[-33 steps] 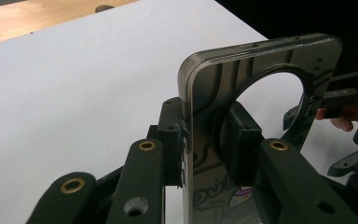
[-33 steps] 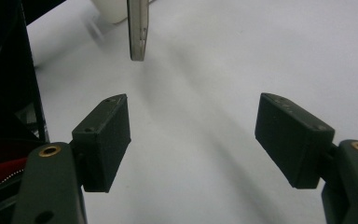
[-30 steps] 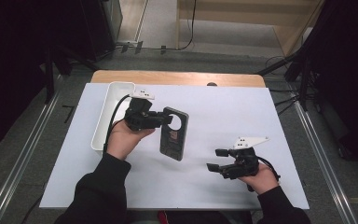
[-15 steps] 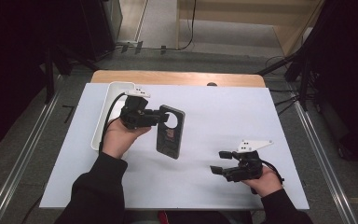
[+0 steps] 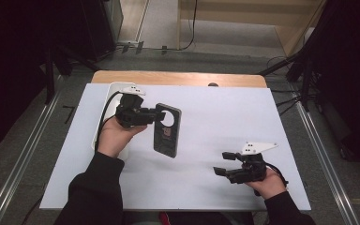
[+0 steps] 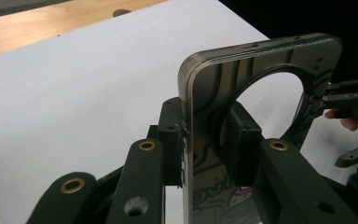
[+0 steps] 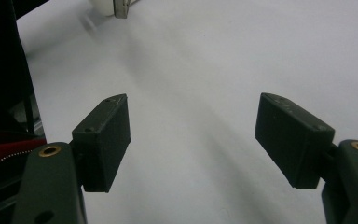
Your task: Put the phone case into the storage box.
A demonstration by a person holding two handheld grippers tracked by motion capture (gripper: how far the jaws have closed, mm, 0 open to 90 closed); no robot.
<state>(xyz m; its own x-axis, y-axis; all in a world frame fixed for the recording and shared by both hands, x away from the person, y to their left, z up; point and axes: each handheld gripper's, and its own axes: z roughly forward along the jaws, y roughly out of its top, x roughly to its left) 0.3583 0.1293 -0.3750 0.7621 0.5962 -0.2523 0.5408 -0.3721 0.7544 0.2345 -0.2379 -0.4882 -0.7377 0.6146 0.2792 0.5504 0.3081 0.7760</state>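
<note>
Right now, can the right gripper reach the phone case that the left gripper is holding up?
Probably yes. The right gripper is open and empty, and between it and the phone case, clamped in the left gripper, lies only bare white table.

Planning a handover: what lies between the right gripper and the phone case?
Bare white tabletop separates the right gripper from the phone case, per the high view.

I am finding no text that I can read. The phone case (image 6: 261, 93) in my left gripper (image 6: 205, 140) is showing a printed pattern with curly marks, too blurred to make out.
</note>
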